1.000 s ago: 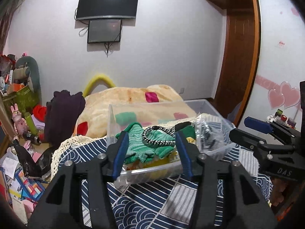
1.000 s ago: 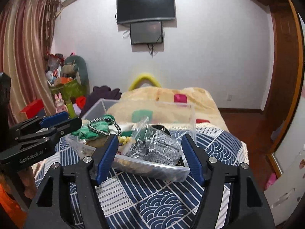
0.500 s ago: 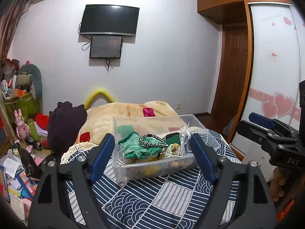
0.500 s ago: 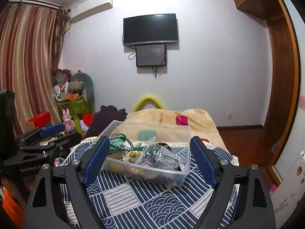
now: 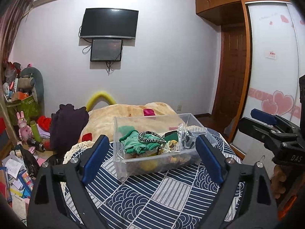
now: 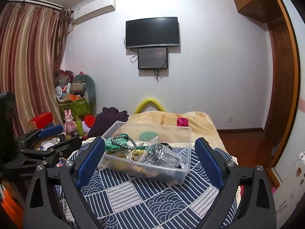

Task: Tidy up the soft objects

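Moved: I have both grippers pulled back from the bin (image 5: 152, 164), jaws spread wider.
Left gripper (image 5: 152, 158): released, empty.
Right gripper (image 6: 149, 160): released, empty; bin at 12 o'clock.

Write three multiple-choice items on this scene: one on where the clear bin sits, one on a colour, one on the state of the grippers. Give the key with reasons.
1. Where does the clear plastic bin rest?
A. On the blue patterned cloth
B. On the floor
C. On a shelf

2. What colour is the knitted item under the black-and-white braided cord?
A. Red
B. Green
C. White

3. What state are the left gripper and right gripper in?
A. Both shut on the bin
B. One holds a bag
C. Both open, holding nothing

Key: 1 A, the blue patterned cloth lies under the bin. 2 B, the knit is plainly green. 3 C, both pairs of fingers stand wide apart with nothing between them.
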